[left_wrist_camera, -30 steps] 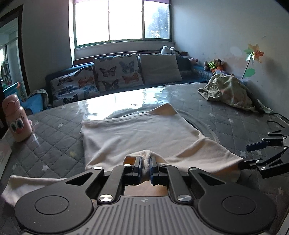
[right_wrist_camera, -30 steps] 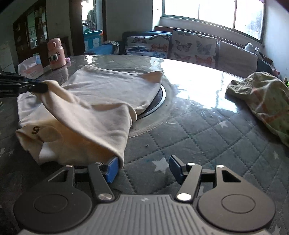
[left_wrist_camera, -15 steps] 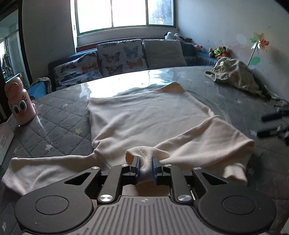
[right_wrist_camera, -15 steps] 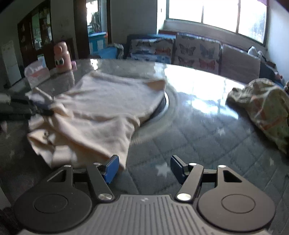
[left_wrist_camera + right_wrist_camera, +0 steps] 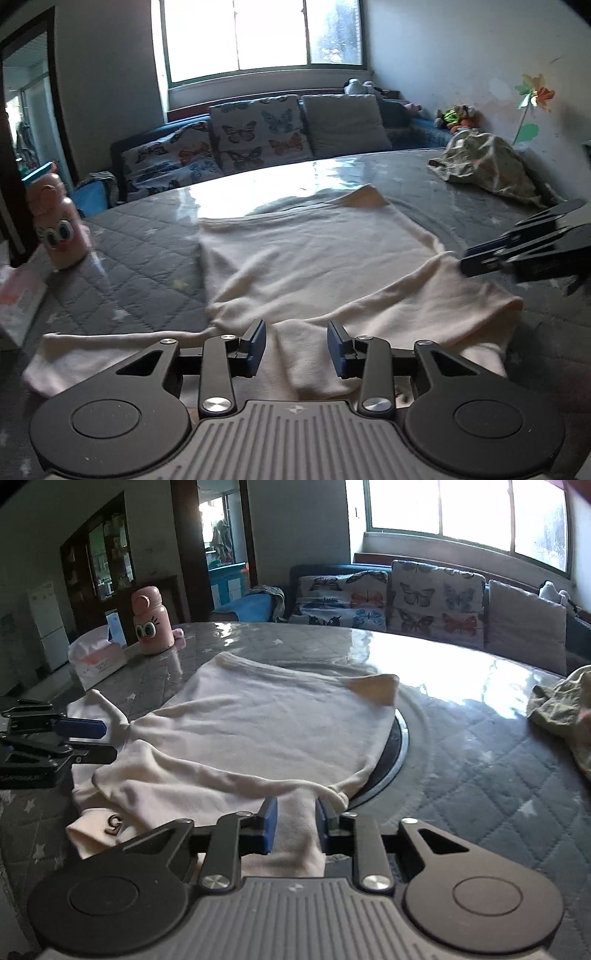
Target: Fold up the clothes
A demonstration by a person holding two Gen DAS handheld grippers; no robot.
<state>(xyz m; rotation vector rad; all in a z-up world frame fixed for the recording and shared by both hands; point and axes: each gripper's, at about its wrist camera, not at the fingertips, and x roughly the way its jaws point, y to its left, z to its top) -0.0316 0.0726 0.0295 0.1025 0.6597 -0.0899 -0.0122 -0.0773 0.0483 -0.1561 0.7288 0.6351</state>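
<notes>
A cream garment [image 5: 266,731] is spread flat across the middle of the quilted table [image 5: 461,775], its far hem toward the far edge and its near portion bunched at the near edge, with one sleeve already laid across the body. A second, greenish garment [image 5: 487,166] lies crumpled near the far right edge.

The left tool [image 5: 297,345] is seen with its jaws parted, having just been opening; cloth lies between the pads but is not pressed, so the fabric is judged released. The right tool [image 5: 293,825] has just been closing, and a fold of the cream fabric is pinched between its pads at the near right part of the garment.

For the step in hand, judged to be the folding of the right side inward, the pinched fold should be lifted only enough to clear the table and carried across toward the middle, kept parallel to the side edge. The left tool is best withdrawn clear first, so the laid sleeve is not dragged. Tension should be kept low, lest the flat body be shifted.
</notes>
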